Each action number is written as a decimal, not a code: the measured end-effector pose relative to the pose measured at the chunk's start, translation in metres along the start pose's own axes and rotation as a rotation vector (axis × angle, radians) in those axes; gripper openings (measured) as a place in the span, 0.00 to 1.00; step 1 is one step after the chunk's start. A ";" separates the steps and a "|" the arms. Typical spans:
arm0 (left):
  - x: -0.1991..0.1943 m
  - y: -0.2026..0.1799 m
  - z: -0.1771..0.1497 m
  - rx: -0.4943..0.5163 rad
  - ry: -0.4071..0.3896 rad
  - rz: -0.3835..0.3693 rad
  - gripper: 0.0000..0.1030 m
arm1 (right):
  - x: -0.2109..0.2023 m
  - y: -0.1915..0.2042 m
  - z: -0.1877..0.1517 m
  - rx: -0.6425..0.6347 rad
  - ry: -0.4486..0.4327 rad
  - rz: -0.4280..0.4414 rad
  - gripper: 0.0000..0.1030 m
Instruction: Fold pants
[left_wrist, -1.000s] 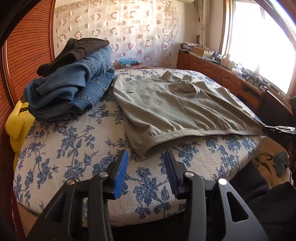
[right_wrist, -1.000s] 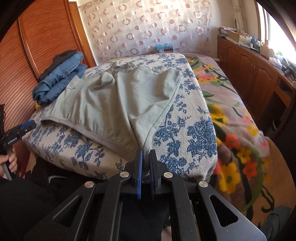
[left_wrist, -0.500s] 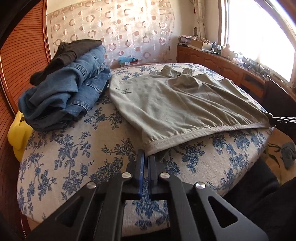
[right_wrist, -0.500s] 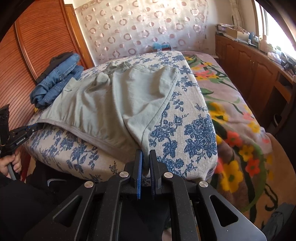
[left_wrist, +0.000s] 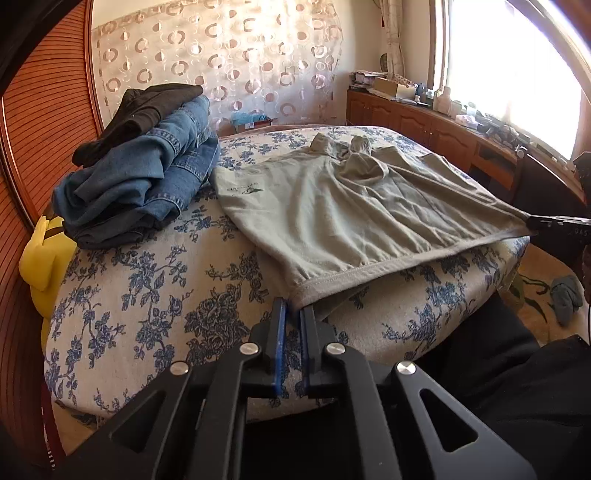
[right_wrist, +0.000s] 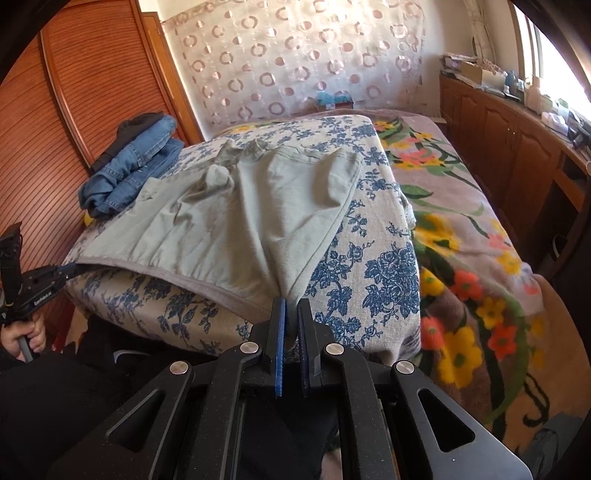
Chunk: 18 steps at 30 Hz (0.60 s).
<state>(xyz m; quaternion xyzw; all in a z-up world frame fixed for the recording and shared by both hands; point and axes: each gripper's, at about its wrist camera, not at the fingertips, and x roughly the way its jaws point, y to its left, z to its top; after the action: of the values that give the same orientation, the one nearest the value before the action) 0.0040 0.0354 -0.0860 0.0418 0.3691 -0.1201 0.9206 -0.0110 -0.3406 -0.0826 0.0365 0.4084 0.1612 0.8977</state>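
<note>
Grey-green pants (left_wrist: 332, 206) lie flat on a bed with a blue-flowered cover (left_wrist: 166, 280), waistband toward me and legs pointing away. My left gripper (left_wrist: 293, 314) pinches the near left corner of the waistband; its jaws are opening slightly, with the cloth still pressed between the blue pads. My right gripper (right_wrist: 290, 306) is shut on the other waistband corner of the pants (right_wrist: 251, 210). The waistband hangs stretched between both grippers, lifted off the bed edge. Each gripper shows in the other's view: the right gripper (left_wrist: 532, 221) and the left gripper (right_wrist: 70, 271).
A pile of blue jeans (left_wrist: 147, 173) with a black garment (left_wrist: 147, 107) on top sits at the bed's far left. A yellow object (left_wrist: 40, 258) is wedged against the wooden slatted wall (left_wrist: 37, 110). Wooden cabinets (left_wrist: 424, 125) run along the right under the window. A bright flowered blanket (right_wrist: 461, 240) covers the right side.
My left gripper went from open before the waistband to shut on its left corner, then rose a little, lifting the hem. The right gripper kept its hold and stayed put.
</note>
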 end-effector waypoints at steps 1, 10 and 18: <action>-0.003 0.000 0.002 0.002 -0.008 -0.004 0.09 | 0.000 0.000 0.000 0.001 0.000 -0.001 0.04; -0.015 0.010 0.014 -0.010 -0.050 0.001 0.42 | 0.001 0.002 0.011 0.000 -0.020 -0.004 0.04; -0.005 0.017 0.020 -0.053 -0.065 -0.011 0.69 | 0.000 0.006 0.017 -0.003 -0.033 0.008 0.04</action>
<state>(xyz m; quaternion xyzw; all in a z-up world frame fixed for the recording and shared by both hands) 0.0179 0.0498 -0.0680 0.0113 0.3423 -0.1165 0.9323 -0.0003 -0.3340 -0.0703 0.0395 0.3932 0.1647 0.9037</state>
